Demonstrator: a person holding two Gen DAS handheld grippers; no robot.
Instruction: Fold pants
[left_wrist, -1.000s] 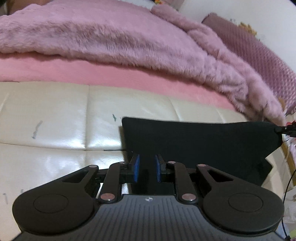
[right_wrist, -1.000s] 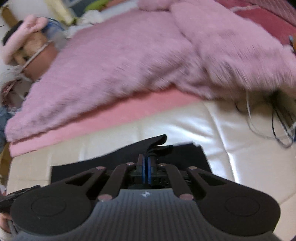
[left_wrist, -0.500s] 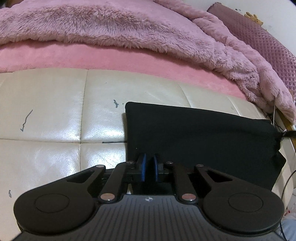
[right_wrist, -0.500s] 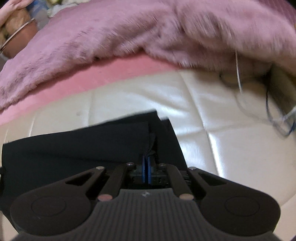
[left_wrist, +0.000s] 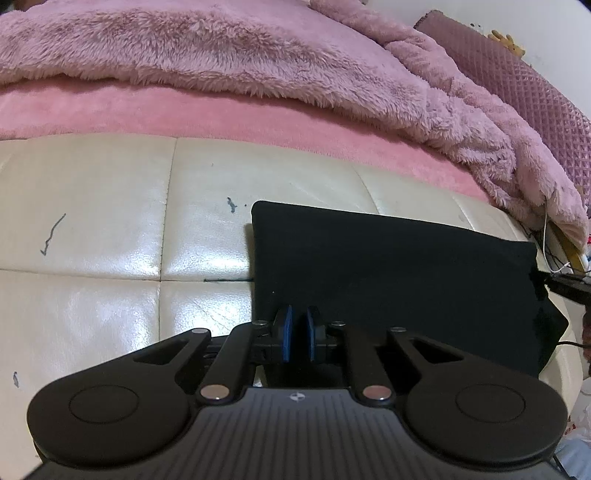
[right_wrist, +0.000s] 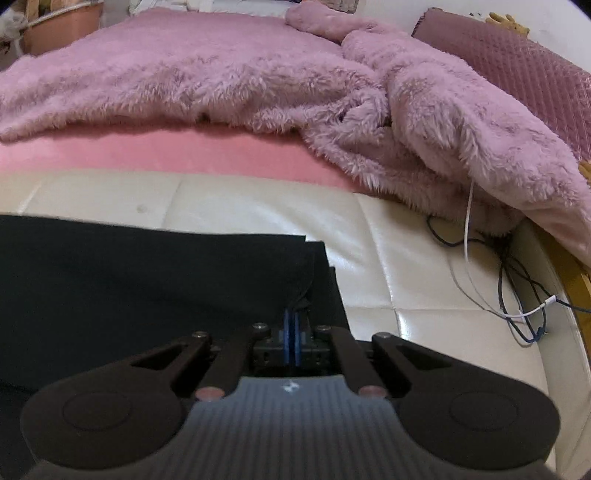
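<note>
Since half a second ago the left gripper has opened a little, so a narrow gap now shows between its blue pads above the near left edge of the black pants, and it holds nothing. The right gripper stays closed, its pads pinching a raised bit of the pants near their right end. The pants lie folded and flat on the cream quilted surface, in front of the pink fluffy blanket, with some cables to the right.
</note>
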